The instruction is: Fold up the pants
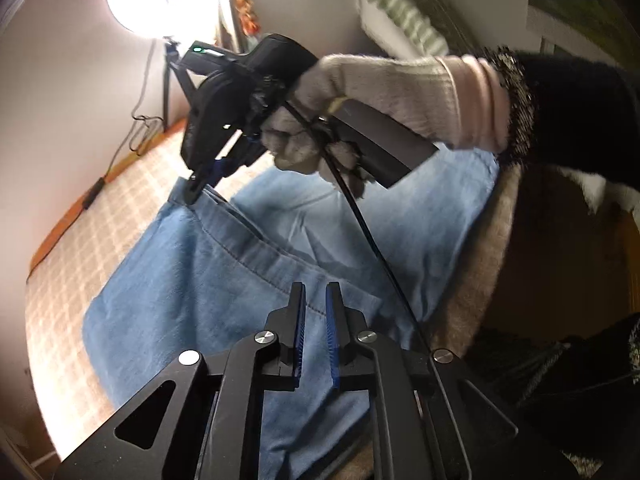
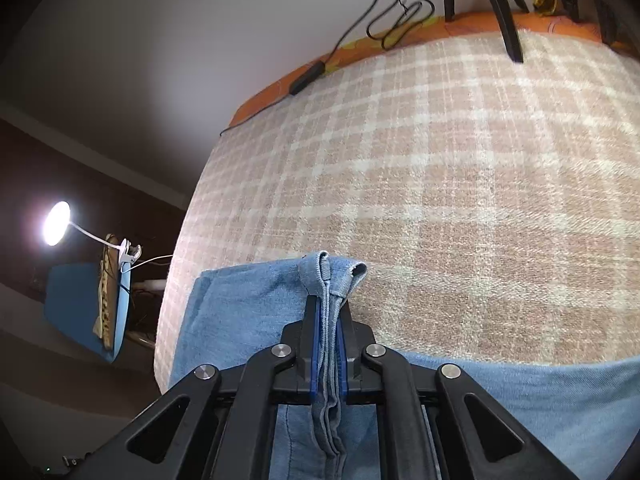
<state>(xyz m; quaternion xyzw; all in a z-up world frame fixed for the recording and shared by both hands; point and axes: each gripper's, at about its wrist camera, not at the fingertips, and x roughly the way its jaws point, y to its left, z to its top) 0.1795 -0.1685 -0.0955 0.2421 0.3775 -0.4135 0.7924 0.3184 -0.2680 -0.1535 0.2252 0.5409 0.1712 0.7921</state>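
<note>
While right gripper (image 2: 329, 320) pinches pants (image 2: 248, 312), waistband folds bunched, lower cloth cut off.

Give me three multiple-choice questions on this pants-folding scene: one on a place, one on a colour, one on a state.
1. The pants lie on: A a wooden floor; B a plaid blanket; C a chair.
2. The pants are: A black; B red; C light blue.
3. The right hand-held gripper is: A open and empty; B shut on the pants; C shut on a cable.
Answers: B, checked fabric spreads out under the denim; C, the denim is pale blue; B, bunched denim sits pinched between its pads.
</note>
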